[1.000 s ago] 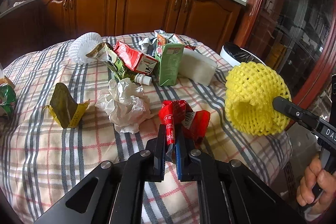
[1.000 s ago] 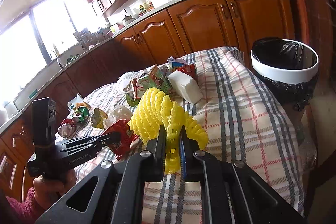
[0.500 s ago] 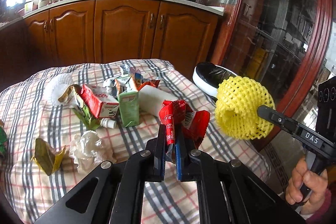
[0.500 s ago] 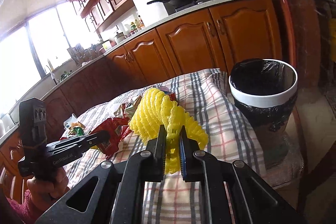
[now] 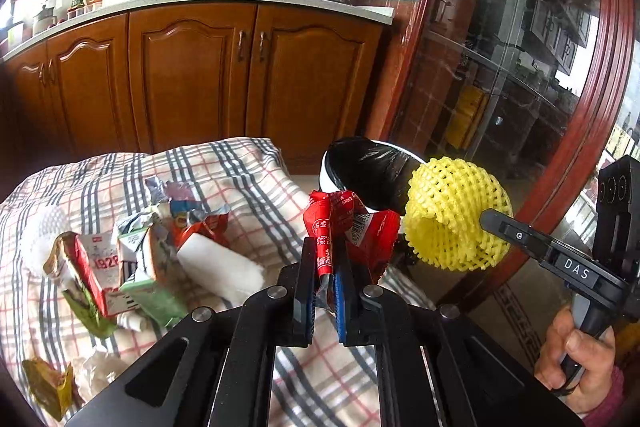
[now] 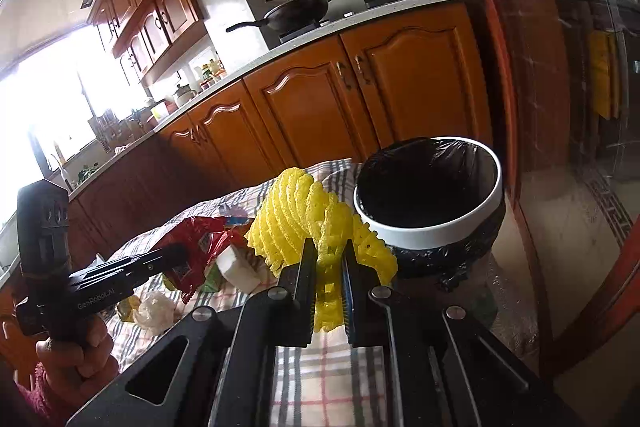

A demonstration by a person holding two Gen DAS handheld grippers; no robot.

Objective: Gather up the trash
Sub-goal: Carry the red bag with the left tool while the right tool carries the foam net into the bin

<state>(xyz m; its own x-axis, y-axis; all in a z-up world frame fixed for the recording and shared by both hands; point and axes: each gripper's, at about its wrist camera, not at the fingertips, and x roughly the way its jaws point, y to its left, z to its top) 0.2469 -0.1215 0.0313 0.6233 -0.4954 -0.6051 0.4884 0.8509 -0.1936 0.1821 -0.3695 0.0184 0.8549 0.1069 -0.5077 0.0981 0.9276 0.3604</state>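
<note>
The left gripper [image 5: 325, 281] pinches a red wrapper [image 5: 344, 227]; the right gripper [image 6: 329, 281] pinches a yellow foam net [image 6: 316, 219]. The lined bin [image 6: 432, 231] sits just ahead of both. Each should be carried over the bin's mouth before the jaws part.

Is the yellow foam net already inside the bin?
No, the yellow foam net is clamped in the right gripper, in front of the black-lined bin, whose visible inside shows nothing yellow.
</note>
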